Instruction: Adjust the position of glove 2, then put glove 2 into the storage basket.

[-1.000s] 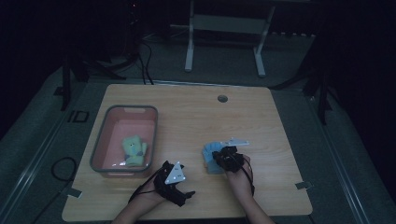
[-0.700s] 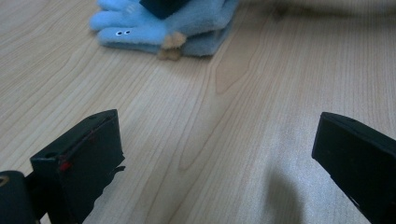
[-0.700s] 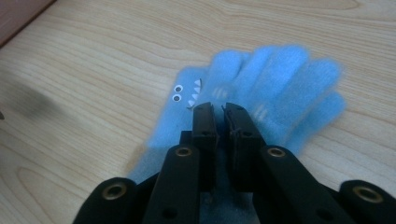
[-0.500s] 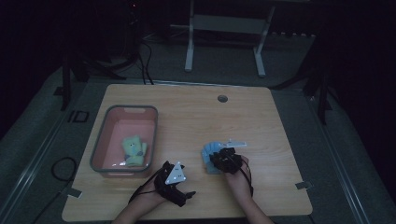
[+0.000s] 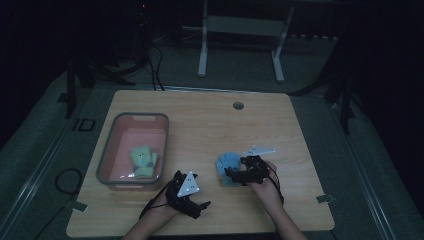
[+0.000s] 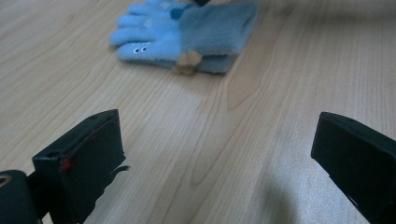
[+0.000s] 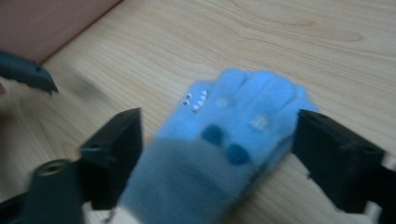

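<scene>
A light blue fuzzy glove [image 5: 226,164] lies flat on the wooden table [image 5: 210,125], right of centre, fingers pointing away from the person's side. My right gripper [image 5: 235,174] sits over its cuff end. Its jaws have just been opening and now stand wide on either side of the glove [image 7: 233,130], the pads [image 7: 116,140] not pressing it. My left gripper [image 5: 199,192] rests near the front edge, left of the glove. It is open with bare wood between its jaws, and the glove [image 6: 187,32] lies farther ahead of it.
A pink bin with a grey rim [image 5: 135,116] stands at the left of the table, holding a green soft item [image 5: 143,161]. A round cable hole [image 5: 238,105] sits near the far edge. A metal frame [image 5: 240,30] stands on the floor beyond.
My right gripper's jaws have gone from shut on the glove to wide apart, and that hand has shifted slightly to the right. The left gripper has stayed put.
</scene>
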`<state>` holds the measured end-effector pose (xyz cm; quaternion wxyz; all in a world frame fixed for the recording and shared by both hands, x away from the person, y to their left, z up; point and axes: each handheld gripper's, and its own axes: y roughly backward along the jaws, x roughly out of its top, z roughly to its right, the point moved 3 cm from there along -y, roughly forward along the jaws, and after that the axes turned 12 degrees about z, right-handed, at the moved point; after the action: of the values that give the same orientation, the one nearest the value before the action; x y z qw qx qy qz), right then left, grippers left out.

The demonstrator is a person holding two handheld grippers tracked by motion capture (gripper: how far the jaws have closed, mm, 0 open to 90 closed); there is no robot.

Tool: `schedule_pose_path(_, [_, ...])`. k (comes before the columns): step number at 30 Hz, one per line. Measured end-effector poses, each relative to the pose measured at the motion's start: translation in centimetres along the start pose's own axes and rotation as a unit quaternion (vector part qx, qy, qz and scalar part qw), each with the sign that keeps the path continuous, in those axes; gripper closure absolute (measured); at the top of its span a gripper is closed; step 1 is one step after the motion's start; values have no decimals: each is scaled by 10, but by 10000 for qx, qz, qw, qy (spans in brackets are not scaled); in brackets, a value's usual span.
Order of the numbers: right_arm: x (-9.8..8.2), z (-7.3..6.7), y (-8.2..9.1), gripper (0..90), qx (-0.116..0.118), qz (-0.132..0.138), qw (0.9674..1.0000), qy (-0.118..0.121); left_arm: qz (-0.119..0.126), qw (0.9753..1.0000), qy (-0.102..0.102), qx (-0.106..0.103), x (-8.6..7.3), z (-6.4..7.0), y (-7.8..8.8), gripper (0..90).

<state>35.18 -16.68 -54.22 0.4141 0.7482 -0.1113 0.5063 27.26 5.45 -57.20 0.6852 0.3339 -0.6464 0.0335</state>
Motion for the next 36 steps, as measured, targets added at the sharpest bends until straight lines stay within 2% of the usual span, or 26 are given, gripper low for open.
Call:
schedule_pose_path(2, [0,3,3,154,162,17,9999,48,7,9998,78,-165,1,2,0,27])
schedule_pose_path(4, [1,6,7,152,182,-4,9997,159,-91,9993,158,-338,2,4,-3,27])
schedule_pose_path(7, [3,11,12,141,133,55,9993,347,-118,9988,207,-418,5,4,-7,27])
schedule_pose_path(9, [4,13,13,141,148,40,9993,353,-155,9987,221,-428,5,4,-9,27])
schedule_pose_path(10, [7,16,17,140,242,72,9994,254,-125,9991,158,-377,7,4,-11,30])
schedule_pose_path(11, [7,16,17,140,242,72,9994,254,-125,9991,158,-377,7,4,-11,49])
schedule_pose_path(12, [9,18,18,140,271,93,9993,225,-122,9993,59,-337,8,3,-13,49])
schedule_pose_path(15, [14,23,21,137,369,80,9993,56,-81,9991,-117,-409,11,2,-16,56])
schedule_pose_path(18, [19,27,20,136,454,177,9988,-59,1,9984,-299,-477,17,2,-22,89])
schedule_pose_path(20, [22,29,16,135,455,198,9988,-35,98,9977,-458,-481,22,1,-26,139])
schedule_pose_path(22, [26,31,12,136,493,240,9985,-47,235,9966,-472,-637,27,-1,-31,153])
schedule_pose_path(25, [28,35,4,137,530,215,9984,-10,410,9945,-624,-732,34,-3,-37,205])
schedule_pose_path(28, [27,39,-5,136,576,167,9982,-93,318,9927,-867,-771,39,-4,-45,223])
schedule_pose_path(31, [24,41,-15,136,615,42,9980,-163,212,9909,-1028,-845,41,-3,-53,251])
schedule_pose_path(32, [23,42,-18,138,606,14,9980,-175,177,9897,-1145,-840,41,-3,-55,292])
schedule_pose_path(36, [19,44,-28,162,617,-125,9978,-221,43,9867,-1373,-871,39,-1,-67,376])
